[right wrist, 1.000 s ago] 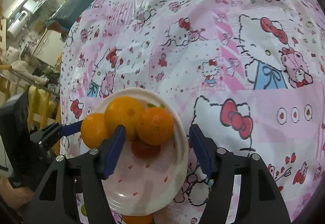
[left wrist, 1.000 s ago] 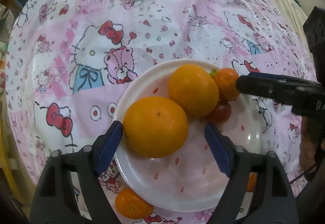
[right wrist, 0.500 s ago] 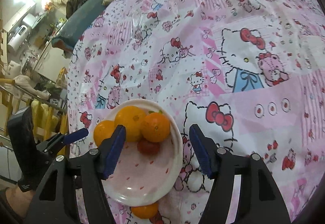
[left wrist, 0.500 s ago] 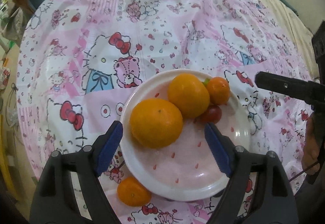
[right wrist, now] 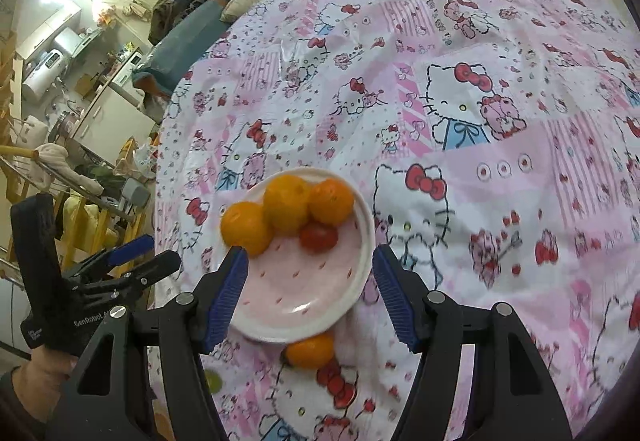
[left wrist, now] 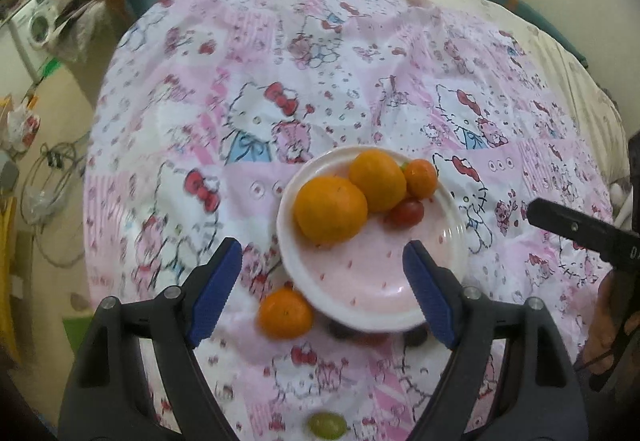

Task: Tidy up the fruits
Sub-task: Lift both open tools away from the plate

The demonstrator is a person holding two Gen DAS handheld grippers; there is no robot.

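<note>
In the left wrist view, the left gripper (left wrist: 322, 283) fills the bottom of the frame with its blue-padded jaws spread wide and nothing between them. Just right of its left pad, a loose orange (left wrist: 285, 313) lies on the pink cartoon-print tablecloth (left wrist: 360, 61), touching or nearly touching the lower left rim of the white plate (left wrist: 372, 277) at centre frame. On the plate's upper half sit a large orange (left wrist: 330, 209), a second orange (left wrist: 377, 180) behind it, a small orange (left wrist: 420, 178) at the upper right rim, and a red cherry tomato (left wrist: 407, 213) just below that. A green grape (left wrist: 326, 425) lies at the bottom edge, between the gripper's arms. At the right edge a black finger of the right gripper reaches in.

In the right wrist view, the left gripper (right wrist: 148, 253) and the hand (right wrist: 44, 373) holding it show at lower left, jaws only partly visible. The right gripper (right wrist: 310, 295) is at bottom centre, wide open and empty, its pads flanking the plate (right wrist: 280, 321) in the picture. The loose orange (right wrist: 310, 351) lies below the plate's near rim.
</note>
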